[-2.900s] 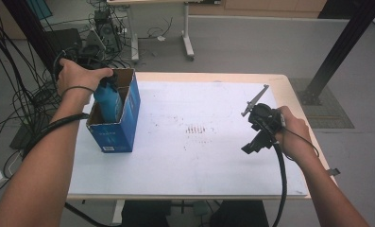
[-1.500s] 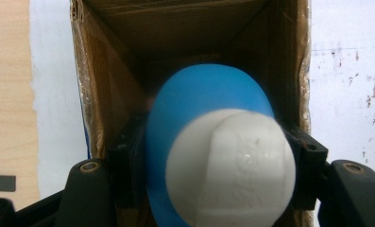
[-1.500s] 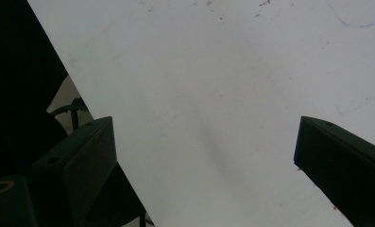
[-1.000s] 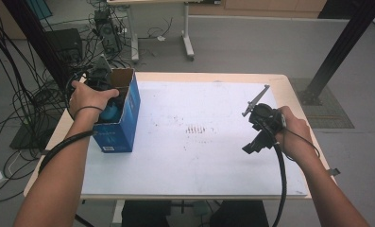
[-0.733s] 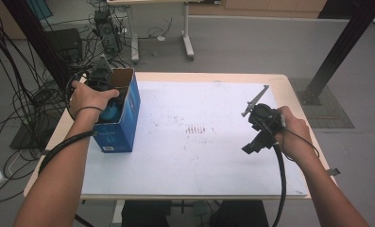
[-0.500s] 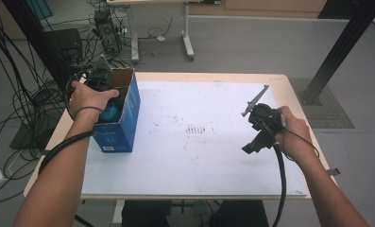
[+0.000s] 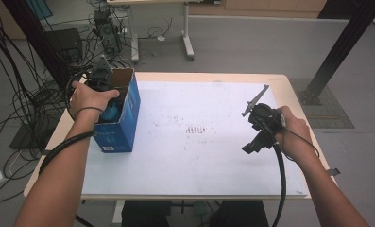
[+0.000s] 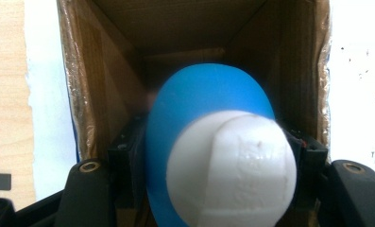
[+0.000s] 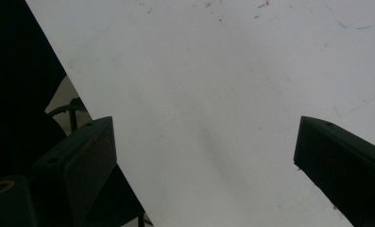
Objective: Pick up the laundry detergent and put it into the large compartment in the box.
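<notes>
While the left gripper (image 8: 213,189) reaches down into the open cardboard box (image 7: 128,101) at the table's (image 7: 213,80) left edge, its jaws clamp a blue bottle (image 8: 208,99) with a white cap (image 8: 232,170). Right gripper (image 9: 204,165): jaws wide apart, empty, above the white tabletop.

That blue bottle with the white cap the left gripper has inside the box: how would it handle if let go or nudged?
The bottle looks smooth and rounded, so it is probably slippery and apt to roll once freed. The left gripper is clamped on its sides near the cap, which suggests fairly stiff plastic. Inside the tall, narrow box it would likely lean on a wall rather than roll away.
</notes>
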